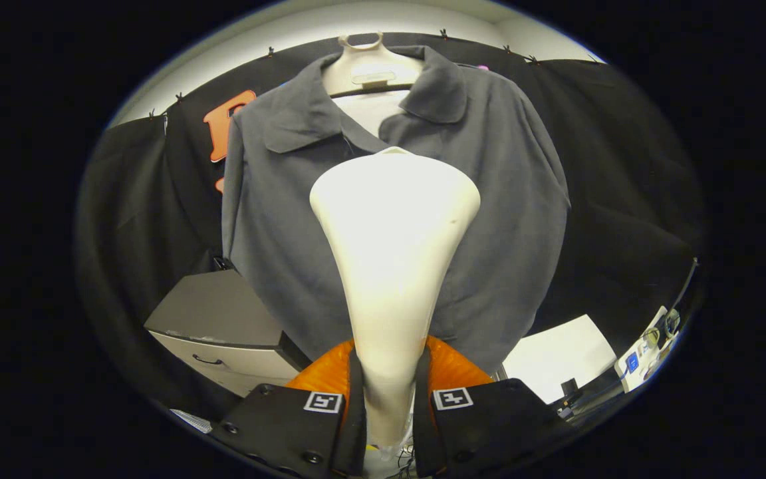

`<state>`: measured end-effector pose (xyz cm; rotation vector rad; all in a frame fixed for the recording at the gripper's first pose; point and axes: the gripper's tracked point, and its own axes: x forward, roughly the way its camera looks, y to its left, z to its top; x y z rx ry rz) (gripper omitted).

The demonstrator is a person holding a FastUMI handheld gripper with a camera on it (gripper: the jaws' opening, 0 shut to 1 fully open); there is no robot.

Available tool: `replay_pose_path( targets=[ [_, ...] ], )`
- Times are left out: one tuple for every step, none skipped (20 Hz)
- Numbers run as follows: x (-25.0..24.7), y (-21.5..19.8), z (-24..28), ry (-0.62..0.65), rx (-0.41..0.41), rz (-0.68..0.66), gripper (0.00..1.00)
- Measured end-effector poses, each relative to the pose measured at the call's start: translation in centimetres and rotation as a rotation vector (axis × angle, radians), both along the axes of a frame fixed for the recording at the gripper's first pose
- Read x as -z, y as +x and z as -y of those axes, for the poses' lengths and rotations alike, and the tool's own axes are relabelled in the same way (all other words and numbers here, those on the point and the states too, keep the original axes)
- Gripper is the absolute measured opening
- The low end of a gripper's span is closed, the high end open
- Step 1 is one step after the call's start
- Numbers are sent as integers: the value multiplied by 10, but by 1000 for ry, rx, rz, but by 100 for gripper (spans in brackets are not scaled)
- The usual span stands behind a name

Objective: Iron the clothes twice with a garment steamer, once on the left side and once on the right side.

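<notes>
A dark grey collared shirt (503, 219) hangs on a pale hanger (371, 70) against the booth's black wall, straight ahead of me. A cream garment steamer (393, 253) stands upright between my fingers, its narrow handle clamped by both and its wide head flaring up in front of the shirt's chest. My gripper (388, 399) is shut on that handle. The steamer head hides the middle of the shirt front. I cannot tell whether the head touches the cloth.
A grey cabinet (223, 326) with a drawer handle stands low to the left of the shirt. A white surface (559, 356) and a small cluttered stand (645, 352) lie low to the right.
</notes>
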<state>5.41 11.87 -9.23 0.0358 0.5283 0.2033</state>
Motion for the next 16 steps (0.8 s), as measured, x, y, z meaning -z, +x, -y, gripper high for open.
replay_pose_path(
  targets=[
    [-10, 3, -10, -1, -17, 18, 36],
    [-19, 5, -20, -1, -37, 36, 36],
    [-29, 6, -32, 5, -51, 56, 36],
    [-36, 7, -42, 12, -66, 74, 36],
    [-42, 6, -51, 18, -74, 88, 36],
    [-47, 2, -57, 24, -78, 99, 36],
    [-51, -1, -63, 24, -83, 109, 36],
    [-57, -3, -66, 23, -83, 124, 36],
    [-61, -4, -70, 18, -84, 137, 36],
    [-65, -5, -74, 15, -82, 151, 36],
    [-67, -7, -76, 17, -79, 162, 36],
    [-68, -11, -76, 25, -74, 166, 36],
    [-68, -13, -76, 37, -75, 165, 36],
    [-66, -16, -74, 47, -74, 156, 36],
    [-66, -19, -66, 49, -66, 154, 36],
    [-68, -20, -57, 48, -50, 160, 36]
  ],
)
